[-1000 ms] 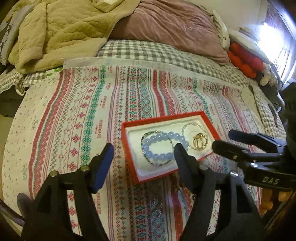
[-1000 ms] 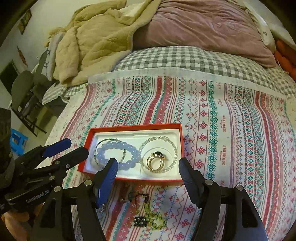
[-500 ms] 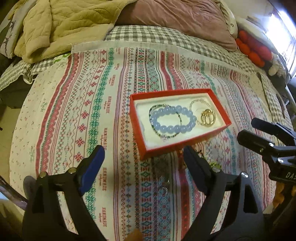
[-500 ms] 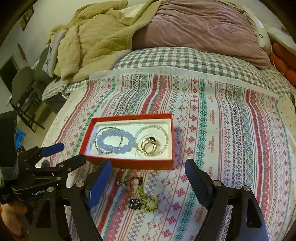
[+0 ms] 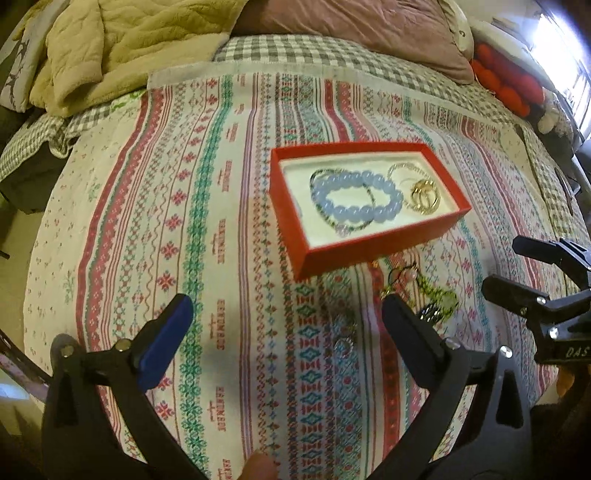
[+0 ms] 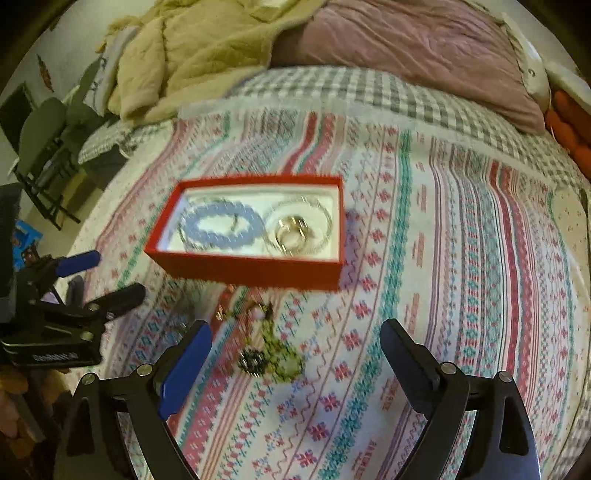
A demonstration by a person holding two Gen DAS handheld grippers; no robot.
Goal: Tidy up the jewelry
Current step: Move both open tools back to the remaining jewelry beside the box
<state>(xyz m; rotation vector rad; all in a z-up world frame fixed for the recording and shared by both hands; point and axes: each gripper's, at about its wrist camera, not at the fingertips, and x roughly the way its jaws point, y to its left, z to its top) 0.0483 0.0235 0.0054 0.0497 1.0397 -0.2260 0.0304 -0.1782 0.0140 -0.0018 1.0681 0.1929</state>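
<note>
A red jewelry box (image 5: 306,258) (image 6: 251,271) lies on the patterned bedspread. In it are a pale blue bead bracelet (image 5: 360,201) (image 6: 221,228), a thin silvery bracelet (image 6: 325,221) and gold rings (image 5: 424,195) (image 6: 290,236). Loose jewelry, green beads and small dark pieces (image 5: 436,299) (image 6: 269,354), lies on the cloth in front of the box. My left gripper (image 5: 284,325) is open and empty, short of the box. My right gripper (image 6: 295,350) is open and empty, above the loose pieces. Each gripper shows in the other's view: the right (image 5: 517,269), the left (image 6: 99,275).
A tan blanket (image 5: 122,48) and a mauve pillow (image 5: 351,22) lie at the head of the bed. Red cushions (image 5: 509,85) sit at the far right. Folding chairs (image 6: 44,147) stand off the bed's left side.
Both grippers have pulled back and up from the box, so it sits farther off in both views. The loose jewelry in front of the box has come into sight. Both stay open.
</note>
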